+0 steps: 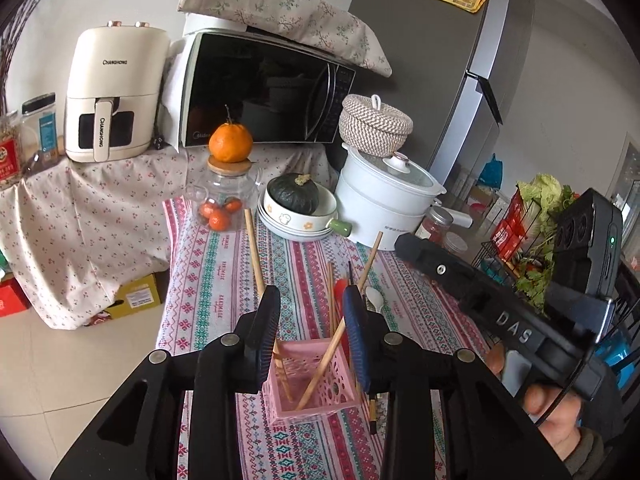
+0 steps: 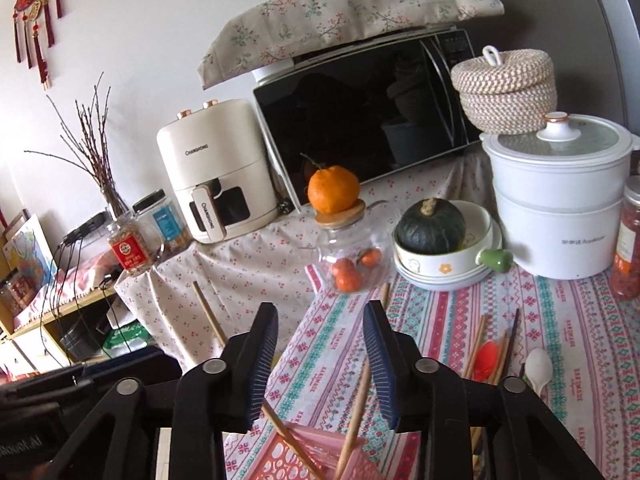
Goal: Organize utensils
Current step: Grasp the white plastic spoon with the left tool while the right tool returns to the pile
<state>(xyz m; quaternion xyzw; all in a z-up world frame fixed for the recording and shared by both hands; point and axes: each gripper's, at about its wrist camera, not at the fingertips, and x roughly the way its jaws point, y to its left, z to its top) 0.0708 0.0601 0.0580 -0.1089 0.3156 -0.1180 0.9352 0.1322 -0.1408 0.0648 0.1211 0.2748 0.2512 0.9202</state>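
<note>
Two wooden chopsticks [image 1: 320, 364] stand crossed in the pink basket [image 1: 310, 380] on the patterned table [image 1: 224, 264], leaning outward. Your left gripper [image 1: 312, 334] hangs just above the basket, jaws apart, nothing between them. Your right gripper [image 2: 326, 360] is also spread apart and empty, above the basket's rim. More chopsticks [image 2: 478, 340], a red spoon [image 2: 486, 356] and a white spoon [image 2: 538, 368] lie loose on the table beyond the basket, near each other.

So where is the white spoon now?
The white spoon lies on the patterned tablecloth, right of the loose chopsticks and red spoon, in both views.
</note>
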